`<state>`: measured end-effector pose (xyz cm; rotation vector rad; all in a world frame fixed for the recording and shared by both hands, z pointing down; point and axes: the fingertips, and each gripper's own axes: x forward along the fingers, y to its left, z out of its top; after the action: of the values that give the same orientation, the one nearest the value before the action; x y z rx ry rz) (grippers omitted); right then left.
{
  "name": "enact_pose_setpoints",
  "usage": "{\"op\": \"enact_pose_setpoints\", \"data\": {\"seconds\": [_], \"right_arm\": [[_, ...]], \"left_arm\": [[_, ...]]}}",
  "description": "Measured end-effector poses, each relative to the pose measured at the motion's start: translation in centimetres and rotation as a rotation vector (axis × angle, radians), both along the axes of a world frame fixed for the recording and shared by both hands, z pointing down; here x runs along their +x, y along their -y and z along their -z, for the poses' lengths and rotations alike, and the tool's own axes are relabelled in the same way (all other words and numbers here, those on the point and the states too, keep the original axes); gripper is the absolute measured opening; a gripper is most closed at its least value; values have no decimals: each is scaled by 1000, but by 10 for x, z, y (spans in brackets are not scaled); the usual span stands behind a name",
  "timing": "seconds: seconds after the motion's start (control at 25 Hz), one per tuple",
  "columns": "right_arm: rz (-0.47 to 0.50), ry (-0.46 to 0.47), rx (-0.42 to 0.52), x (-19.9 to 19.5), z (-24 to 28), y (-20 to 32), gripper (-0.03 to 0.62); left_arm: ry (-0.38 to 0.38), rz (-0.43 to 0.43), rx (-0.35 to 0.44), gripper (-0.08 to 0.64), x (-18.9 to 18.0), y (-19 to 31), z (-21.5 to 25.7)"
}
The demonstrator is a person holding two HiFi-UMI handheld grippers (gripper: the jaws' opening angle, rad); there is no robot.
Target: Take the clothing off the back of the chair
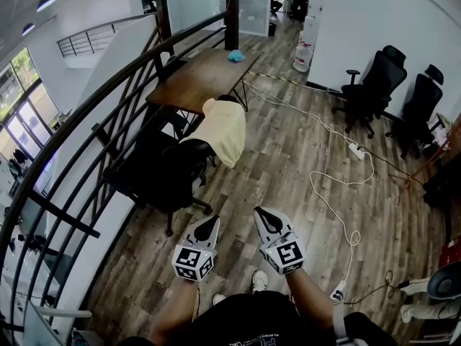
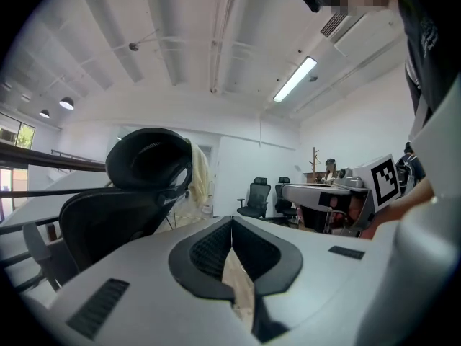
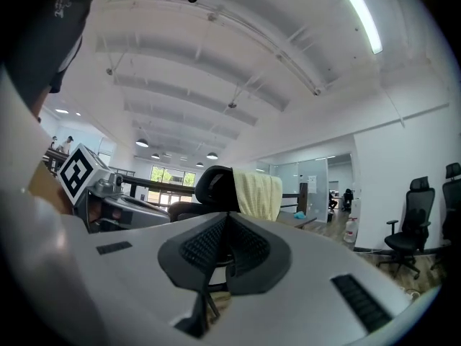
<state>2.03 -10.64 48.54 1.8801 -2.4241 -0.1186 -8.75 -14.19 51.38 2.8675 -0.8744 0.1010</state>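
Observation:
A pale yellow garment (image 1: 225,130) hangs over the back of a black office chair (image 1: 167,173) that stands by the railing, ahead of me. My left gripper (image 1: 210,224) and right gripper (image 1: 261,214) are side by side close to my body, both pointing toward the chair and well short of it. Both are shut with nothing in them. In the left gripper view the left gripper (image 2: 232,223) faces the chair (image 2: 126,204), with the garment (image 2: 200,179) showing behind the headrest. In the right gripper view the garment (image 3: 259,194) hangs just above the right gripper (image 3: 229,219).
A curved dark railing (image 1: 108,103) runs along the left. Beyond the chair stands a wooden table (image 1: 198,81) with a blue thing (image 1: 236,56) on it. A white cable (image 1: 333,197) and power strip (image 1: 355,150) lie on the wooden floor. Black office chairs (image 1: 371,89) stand at the right wall.

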Motion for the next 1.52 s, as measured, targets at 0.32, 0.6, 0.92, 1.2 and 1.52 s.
{"op": "enact_pose_setpoints", "data": {"seconds": [0.32,0.6,0.92,1.2,1.52], "right_arm": [[64,32,-5,28,-5,39,21],[152,70,-24,49,-17,63,21],[247,116,-29,62,-22,78,21],[292,123,-34,59,-22,96,21],[282,114,-1,54,-5,131,21]], "left_arm": [[27,73,5,12,26,30,-2],[52,167,3,12,48,51,-7],[47,260,-7,12,70,64,-7],[67,289,-6,12,71,74,-6],[41,289,7,12,67,102,-3]]}}
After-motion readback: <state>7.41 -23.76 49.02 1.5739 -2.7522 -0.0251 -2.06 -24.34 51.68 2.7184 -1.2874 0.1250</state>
